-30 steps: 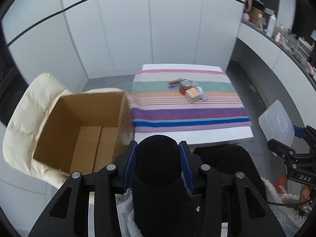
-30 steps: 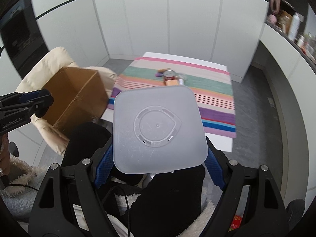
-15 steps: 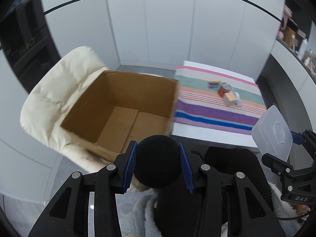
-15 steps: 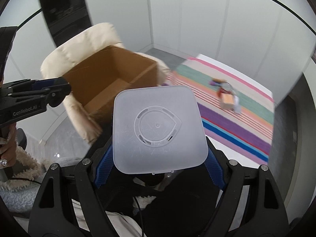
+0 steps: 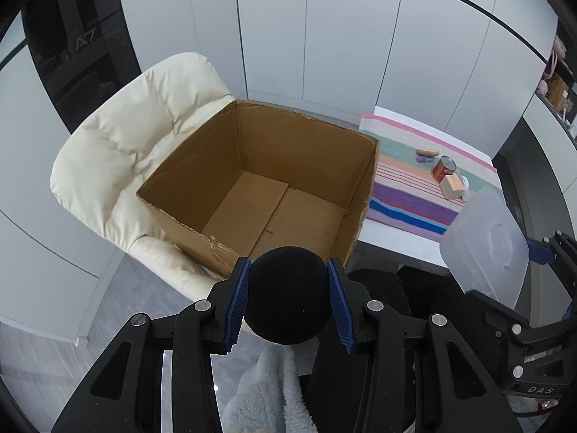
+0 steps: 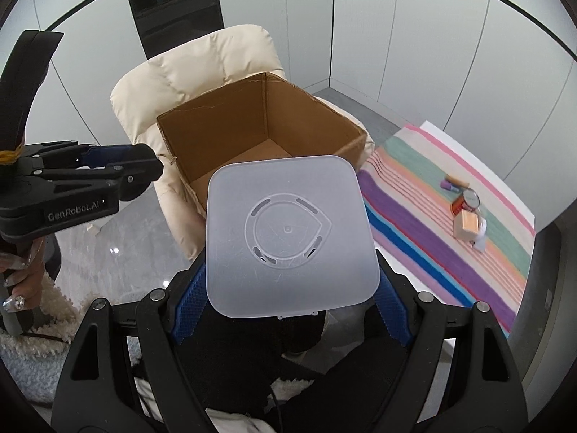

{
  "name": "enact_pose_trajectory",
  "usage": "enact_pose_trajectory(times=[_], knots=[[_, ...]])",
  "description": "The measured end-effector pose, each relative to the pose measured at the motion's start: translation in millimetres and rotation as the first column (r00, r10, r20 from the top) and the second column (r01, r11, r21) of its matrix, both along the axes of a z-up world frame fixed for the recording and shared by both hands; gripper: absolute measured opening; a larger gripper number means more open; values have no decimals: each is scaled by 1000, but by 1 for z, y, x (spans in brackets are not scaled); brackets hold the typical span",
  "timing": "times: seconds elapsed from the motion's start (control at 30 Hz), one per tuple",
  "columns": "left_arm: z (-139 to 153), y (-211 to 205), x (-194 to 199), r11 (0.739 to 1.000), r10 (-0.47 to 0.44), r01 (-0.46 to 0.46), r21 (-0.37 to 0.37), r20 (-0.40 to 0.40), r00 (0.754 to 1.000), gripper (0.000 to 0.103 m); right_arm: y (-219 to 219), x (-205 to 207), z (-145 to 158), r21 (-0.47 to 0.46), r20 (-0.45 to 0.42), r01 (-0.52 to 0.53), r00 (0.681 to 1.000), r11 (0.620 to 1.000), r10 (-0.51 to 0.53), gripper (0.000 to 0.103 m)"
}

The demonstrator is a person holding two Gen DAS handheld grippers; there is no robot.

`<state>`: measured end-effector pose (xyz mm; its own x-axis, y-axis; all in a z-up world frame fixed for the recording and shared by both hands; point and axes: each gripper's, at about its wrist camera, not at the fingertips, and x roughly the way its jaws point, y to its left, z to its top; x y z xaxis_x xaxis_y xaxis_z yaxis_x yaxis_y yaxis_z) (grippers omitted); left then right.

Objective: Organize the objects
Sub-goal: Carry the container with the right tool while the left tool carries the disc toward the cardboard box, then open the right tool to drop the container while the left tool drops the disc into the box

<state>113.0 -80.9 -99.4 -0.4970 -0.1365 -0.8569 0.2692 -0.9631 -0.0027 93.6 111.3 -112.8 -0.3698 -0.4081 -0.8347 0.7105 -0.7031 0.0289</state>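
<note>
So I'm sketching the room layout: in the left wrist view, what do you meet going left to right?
Cream armchair → cardboard box → striped cloth → red can → frosted plastic container, held in the right claw.

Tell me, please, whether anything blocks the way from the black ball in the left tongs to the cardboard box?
Nothing visible does: the black ball sits just short of the cardboard box, whose open top and bare floor face it.

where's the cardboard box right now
The cardboard box sits open on the cream chair, left of the striped table, ahead of both grippers in both wrist views.
</note>
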Motion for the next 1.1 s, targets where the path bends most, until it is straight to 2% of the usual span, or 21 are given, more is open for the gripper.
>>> enact_pose_trajectory(times=[0.23, 0.43, 0.53, 0.67, 0.8, 0.9, 1.0, 1.03, 1.07, 1.1], knots=[[-14, -18, -16, 998, 64, -64, -13, 5, 998, 44, -33, -31, -5, -9, -20, -24, 1000, 1000, 24, 84], [-34, -50, -51, 991, 132, -132, -18, 23, 991, 44, -77, -60, -17, -11, -11, -75, 997, 997, 74, 84], [-44, -61, -69, 989, 146, -145, -37, 30, 989, 44, -97, -74, -26, -2, -5, -89, 996, 996, 89, 84], [-57, -81, -95, 985, 170, -169, -27, 50, 984, 44, -118, -91, -42, 18, 9, -100, 995, 995, 100, 84], [-65, -95, -113, 981, 189, -186, -57, 50, 981, 44, -134, -107, -59, 26, 42, -96, 995, 995, 95, 84], [-69, -101, -118, 981, 190, -188, -37, 48, 981, 45, -142, -114, -70, 25, 62, -90, 994, 996, 88, 84], [-70, -107, -117, 975, 220, -220, -13, 51, 974, 65, -147, -120, -76, 17, 65, -81, 995, 997, 79, 85], [-71, -112, -117, 973, 230, -231, 9, 58, 971, 77, -148, -123, -78, 16, 62, -64, 996, 998, 63, 92], [-70, -115, -116, 970, 237, -240, 40, 57, 970, 85, -148, -124, -78, 19, 60, -55, 997, 998, 54, 98], [-68, -118, -114, 967, 245, -248, 67, 47, 968, 88, -148, -126, -79, 22, 55, -45, 998, 999, 44, 103]])
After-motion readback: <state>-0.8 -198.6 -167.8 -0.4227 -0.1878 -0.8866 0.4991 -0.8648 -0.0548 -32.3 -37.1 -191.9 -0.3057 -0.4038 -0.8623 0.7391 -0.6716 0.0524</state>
